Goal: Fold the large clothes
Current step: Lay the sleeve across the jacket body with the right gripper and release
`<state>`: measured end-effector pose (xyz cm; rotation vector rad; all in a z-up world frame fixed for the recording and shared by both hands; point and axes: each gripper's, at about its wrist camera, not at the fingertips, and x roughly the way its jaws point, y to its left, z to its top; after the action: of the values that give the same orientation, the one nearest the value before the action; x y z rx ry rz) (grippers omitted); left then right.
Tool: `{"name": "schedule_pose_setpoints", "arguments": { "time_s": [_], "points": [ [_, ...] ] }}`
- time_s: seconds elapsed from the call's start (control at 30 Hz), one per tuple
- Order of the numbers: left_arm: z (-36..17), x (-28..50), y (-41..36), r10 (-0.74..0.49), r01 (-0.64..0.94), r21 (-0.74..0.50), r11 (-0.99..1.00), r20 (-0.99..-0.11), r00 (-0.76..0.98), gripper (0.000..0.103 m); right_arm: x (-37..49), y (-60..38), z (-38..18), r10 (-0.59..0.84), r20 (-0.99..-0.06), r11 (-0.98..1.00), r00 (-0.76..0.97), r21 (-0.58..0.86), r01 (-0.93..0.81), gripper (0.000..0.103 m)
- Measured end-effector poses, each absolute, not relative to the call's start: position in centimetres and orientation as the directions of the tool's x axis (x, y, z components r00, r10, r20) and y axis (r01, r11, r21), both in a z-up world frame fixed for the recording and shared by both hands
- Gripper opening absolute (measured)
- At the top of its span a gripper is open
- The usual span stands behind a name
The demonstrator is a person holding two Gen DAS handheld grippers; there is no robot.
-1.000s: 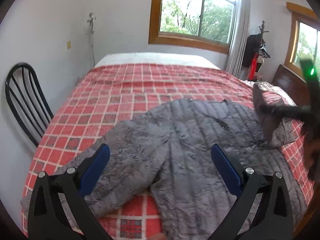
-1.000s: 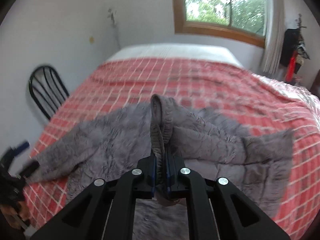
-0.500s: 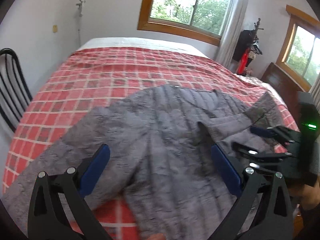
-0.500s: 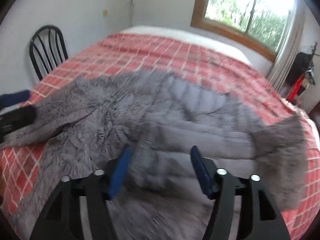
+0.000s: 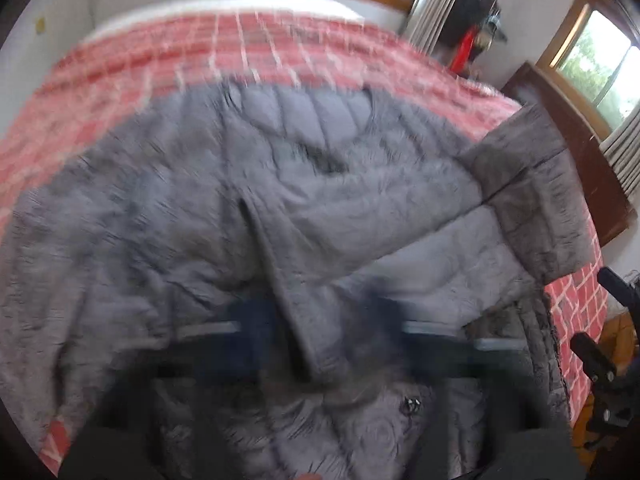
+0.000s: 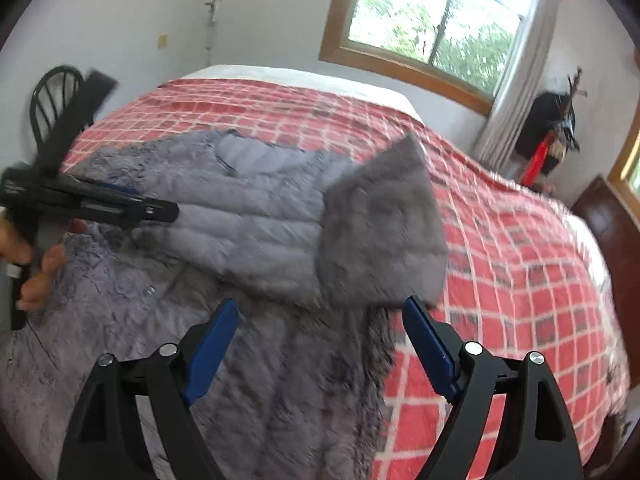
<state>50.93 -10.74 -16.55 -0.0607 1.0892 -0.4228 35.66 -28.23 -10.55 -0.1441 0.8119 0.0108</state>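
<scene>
Left hand-held gripper [image 5: 316, 332]: blurred in own view, jaws closing w/ a raised fold of the coat [image 5: 280, 208] between them; can't tell if pads press it yet. In right view the same gripper sits at frame left over the coat, a hand [image 6: 36, 256] on its handle.

Right hand-held gripper [image 6: 316, 344]: jaws wide and opening, blue pads clear, nothing between them; coat fabric lies below and beyond the tips.

Coat: grey, fuzzy outside, quilted lining showing; spread on the bed [image 6: 500, 280], near edge. One sleeve [image 6: 380, 224] folded across the body, cuff end turned up near the right gripper.

Bed: red check cover, white strip at far end.

Far: black chair [image 6: 52, 96] by wall at left, window [image 6: 432, 28] w/ wood frame, curtain [image 6: 516, 76], dark items hung in the corner.
</scene>
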Motion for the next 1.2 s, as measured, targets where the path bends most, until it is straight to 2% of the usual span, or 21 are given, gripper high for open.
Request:
{"name": "schedule_pose_setpoints", "arguments": {
  "time_s": [0.07, 0.17, 0.4, 0.53, 0.67, 0.9, 1.0, 1.07, 1.13, 1.17, 1.2],
  "points": [
    [-16.3, 51.3, -10.6, -0.359, 0.292, -0.253, 0.922, -0.842, 0.402, 0.017, 35.4, -29.0, -10.9, -0.044, -0.725, 0.992, 0.687, -0.114, -0.056, 0.085],
    [-15.0, 51.7, -9.9, -0.374, 0.295, -0.265, 0.918, -0.827, 0.419, 0.006, 35.3, -29.3, -11.1, -0.038, -0.725, 0.993, 0.688, -0.106, -0.058, 0.085],
    [-9.3, 52.2, -4.7, -0.323, 0.261, -0.212, 0.942, -0.785, 0.528, 0.004, 35.2, -29.0, -11.0, -0.007, -0.724, 0.993, 0.690, -0.085, -0.079, 0.085],
    [-7.8, 53.2, -0.7, -0.285, 0.209, -0.201, 0.957, -0.784, 0.551, 0.004, 35.6, -28.2, -11.1, 0.008, -0.724, 0.993, 0.690, -0.077, -0.091, 0.084],
    [-8.9, 53.6, 2.0, -0.268, 0.181, -0.201, 0.963, -0.801, 0.535, 0.004, 37.0, -27.3, -11.3, 0.019, -0.725, 0.992, 0.688, -0.074, -0.105, 0.082],
    [-14.8, 54.2, 4.6, -0.259, 0.136, -0.221, 0.966, -0.844, 0.470, 0.004, 41.7, -27.7, -12.7, 0.016, -0.744, 0.996, 0.668, -0.050, -0.079, 0.080],
    [-16.7, 54.3, 4.6, -0.257, 0.130, -0.222, 0.966, -0.856, 0.448, 0.007, 43.8, -28.3, -13.9, 0.001, -0.762, 0.997, 0.648, -0.046, -0.056, 0.080],
    [-16.3, 54.1, 4.9, -0.252, 0.121, -0.221, 0.968, -0.853, 0.458, 0.016, 44.9, -28.6, -15.0, -0.003, -0.786, 0.998, 0.618, -0.045, -0.052, 0.081],
    [-14.6, 53.3, 5.4, -0.241, 0.104, -0.218, 0.970, -0.839, 0.488, 0.020, 45.5, -28.7, -16.0, -0.008, -0.814, 0.996, 0.581, -0.055, -0.064, 0.082],
    [-13.9, 52.9, 5.5, -0.243, 0.109, -0.219, 0.970, -0.829, 0.504, 0.032, 45.5, -28.7, -15.8, -0.011, -0.813, 0.995, 0.582, -0.064, -0.071, 0.082],
    [-12.5, 52.1, 5.5, -0.253, 0.120, -0.223, 0.967, -0.808, 0.532, 0.038, 45.3, -28.5, -15.5, -0.014, -0.808, 0.995, 0.589, -0.071, -0.073, 0.082]
  ]
}}
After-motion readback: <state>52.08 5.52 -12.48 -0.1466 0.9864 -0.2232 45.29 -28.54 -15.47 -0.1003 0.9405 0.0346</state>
